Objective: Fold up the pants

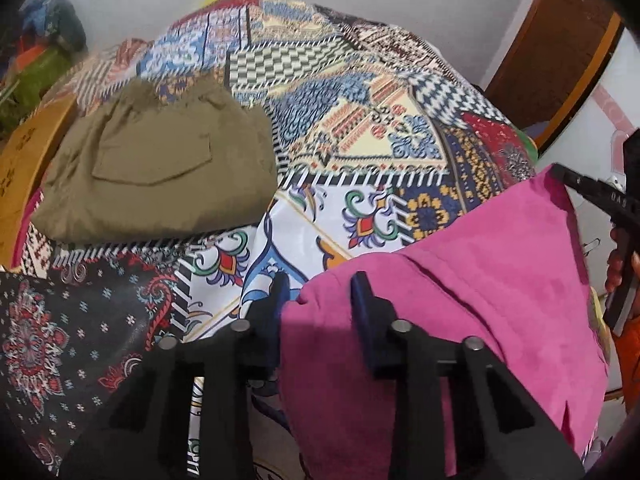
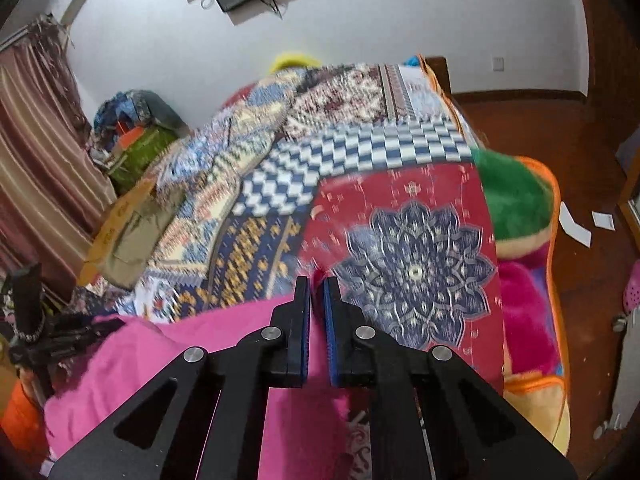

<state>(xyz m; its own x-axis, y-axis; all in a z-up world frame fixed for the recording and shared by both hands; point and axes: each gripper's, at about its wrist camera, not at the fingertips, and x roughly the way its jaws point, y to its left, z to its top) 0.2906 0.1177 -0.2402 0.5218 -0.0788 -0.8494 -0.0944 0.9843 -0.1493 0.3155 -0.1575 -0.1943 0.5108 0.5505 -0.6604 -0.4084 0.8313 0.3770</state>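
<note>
Pink pants (image 1: 460,320) lie across the lower right of the left wrist view, on a patchwork bedspread (image 1: 360,128). The left gripper (image 1: 320,292) straddles the pants' near corner, fingers partly spread; whether the pads press the cloth cannot be told. In the right wrist view, the right gripper (image 2: 316,304) has its fingers nearly together, pinching the pink edge at lower centre. Folded olive pants (image 1: 160,160) rest at upper left.
</note>
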